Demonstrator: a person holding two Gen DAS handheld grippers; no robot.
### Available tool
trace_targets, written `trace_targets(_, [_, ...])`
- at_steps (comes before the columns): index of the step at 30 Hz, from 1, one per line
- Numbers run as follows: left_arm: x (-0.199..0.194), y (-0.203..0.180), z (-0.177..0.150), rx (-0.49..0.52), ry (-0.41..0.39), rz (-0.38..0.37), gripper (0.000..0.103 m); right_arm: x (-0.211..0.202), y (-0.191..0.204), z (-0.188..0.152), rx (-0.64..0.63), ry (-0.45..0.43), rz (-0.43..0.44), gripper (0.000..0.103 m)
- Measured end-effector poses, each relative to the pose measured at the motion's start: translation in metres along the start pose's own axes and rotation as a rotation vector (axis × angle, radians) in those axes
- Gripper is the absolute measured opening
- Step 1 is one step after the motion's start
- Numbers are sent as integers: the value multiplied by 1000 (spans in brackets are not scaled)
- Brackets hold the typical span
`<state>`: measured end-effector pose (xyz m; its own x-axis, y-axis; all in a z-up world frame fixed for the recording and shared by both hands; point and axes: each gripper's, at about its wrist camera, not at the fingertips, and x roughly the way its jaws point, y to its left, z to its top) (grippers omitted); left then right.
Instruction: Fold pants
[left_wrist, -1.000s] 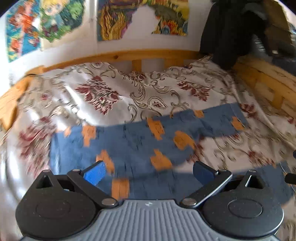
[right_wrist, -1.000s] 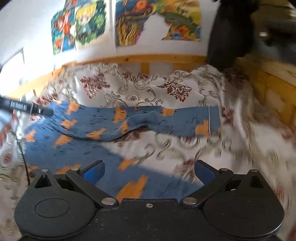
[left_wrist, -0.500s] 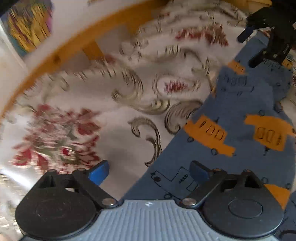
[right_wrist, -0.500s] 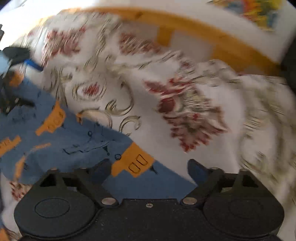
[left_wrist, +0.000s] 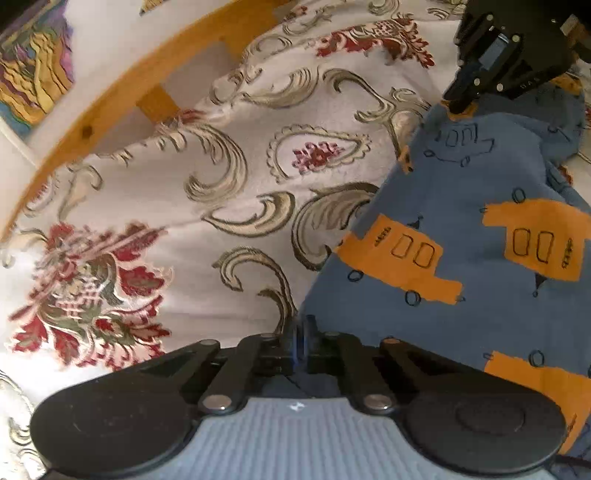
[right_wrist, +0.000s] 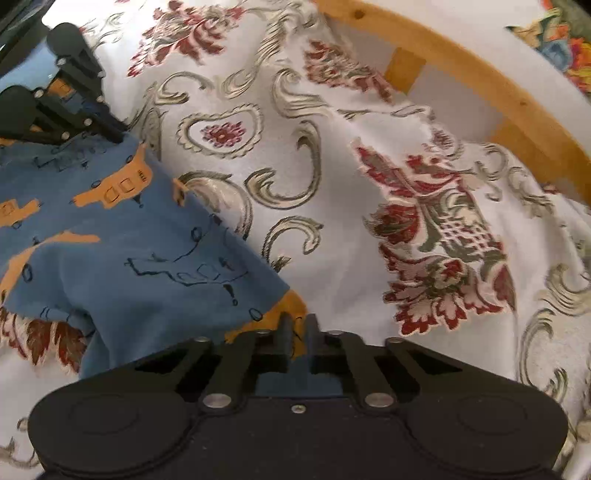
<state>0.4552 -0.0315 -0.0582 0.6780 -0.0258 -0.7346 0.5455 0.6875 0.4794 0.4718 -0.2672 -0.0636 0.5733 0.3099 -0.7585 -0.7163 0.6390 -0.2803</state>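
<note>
Blue knit with orange bus prints is what both grippers have hold of. Closest in, the left gripper (left_wrist: 301, 334) has its jaws pinched together on the edge of the pants (left_wrist: 461, 240), right where the fabric meets the bedspread (left_wrist: 221, 177). Same deal for the right gripper (right_wrist: 297, 332): jaws clamped on an orange-printed corner of the same hem-like edge, with the cloth sagging away to its left. Each gripper shows up in the other's camera, further along that edge, so they're basically holding two corners of one end. Looks like the idea is to keep that end stretched flat between them so it can be carried over the rest of the pants in one clean fold, though that's a guess from the grip. The pants lie on the bed, partly rumpled between the two holds, with a bit of bedspread peeking out under a lifted fold. Past the fabric there's just more floral bedspread, then the wooden bed rail (right_wrist: 461, 70) and posters on the wall (left_wrist: 33, 70).
</note>
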Motion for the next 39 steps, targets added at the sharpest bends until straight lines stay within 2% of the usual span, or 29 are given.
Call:
trace_targets(5, [-16,8,6,-104,-67,102,1,-24,7,8,-20,-100,-150,2])
trace_targets(9, [-27,10,14,-127,-133,212,1,-31,9,22,-79,-156,-273,2])
trace_targets(11, [-23,14,18,-154,-138,262,1,-26,9,28,-78,-157,-305,2])
trace_targets(14, [-8,20,19,-182,-111,328,0,0,8,31,-75,-86,-318,3])
trace_targets(15, [-3,26,18,-207,-95,311,0,6,9,32,-76,-66,-323,6])
trace_targets(16, [-2,34,15,-238,-94,265,1,12,8,31,-70,-53,-324,14])
trace_targets(17, [-6,43,9,-276,-111,224,7,13,7,32,-58,-55,-324,22])
trace_targets(18, [-13,51,2,-309,-133,195,21,10,5,32,-39,-62,-318,29])
trace_targets(19, [-23,62,-6,-347,-150,168,33,7,4,32,-23,-72,-307,46])
trace_targets(20, [-29,71,-10,-375,-166,143,62,1,2,33,-11,-92,-296,69])
trace_targets(21, [-40,81,-19,-393,-189,117,81,-5,3,35,-8,-123,-281,79])
trace_targets(22, [-52,90,-28,-399,-217,97,85,-13,5,36,-10,-164,-261,91])
trace_targets(24, [-72,107,-42,-377,-232,55,99,-28,9,40,-10,-241,-185,95])
trace_targets(27, [-82,123,-57,-312,-177,-9,101,-30,19,61,-22,-302,-48,100])
trace_targets(31, [-78,126,-73,-259,-56,-106,101,-9,42,98,-79,-280,110,100])
trace_targets(34, [-73,117,-79,-214,-6,-124,98,9,57,121,-151,-231,132,92])
trace_targets(35, [-68,116,-79,-210,12,-120,94,14,57,128,-159,-214,131,89])
trace_targets(36, [-65,118,-77,-218,27,-123,88,19,55,134,-159,-198,133,88])
trace_targets(39, [-58,128,-76,-291,52,-145,79,24,46,139,-148,-148,149,78])
